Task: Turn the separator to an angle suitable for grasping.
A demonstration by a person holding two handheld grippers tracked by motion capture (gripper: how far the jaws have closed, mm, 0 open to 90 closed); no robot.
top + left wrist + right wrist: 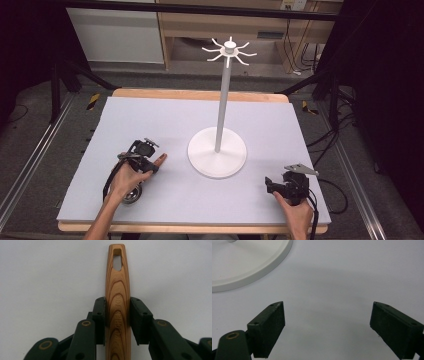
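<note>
Two grippers work near the counter's (pixel 200 112) front edge: left gripper (pixel 117 312) clamps one wooden handle (pixel 117 290) (front-left), right gripper (pixel 327 322) gapes wide, front-right; one white stand (pixel 217 150) centre, open room around.

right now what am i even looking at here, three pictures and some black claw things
A person sits at a table and holds a hand-operated grasping tool in each hand; there is no robot arm. The high view looks down on the table from above. The other two pictures come from small cameras riding on each tool, looking along its two black jaws.

On the table stands a white stand: a round base, a tall pole and hooks at the top.

The left tool is shut on a wooden handle with a hanging hole at its far end. What utensil it belongs to is hard to tell. The right tool is open and holds nothing, resting near the stand's base.
</note>
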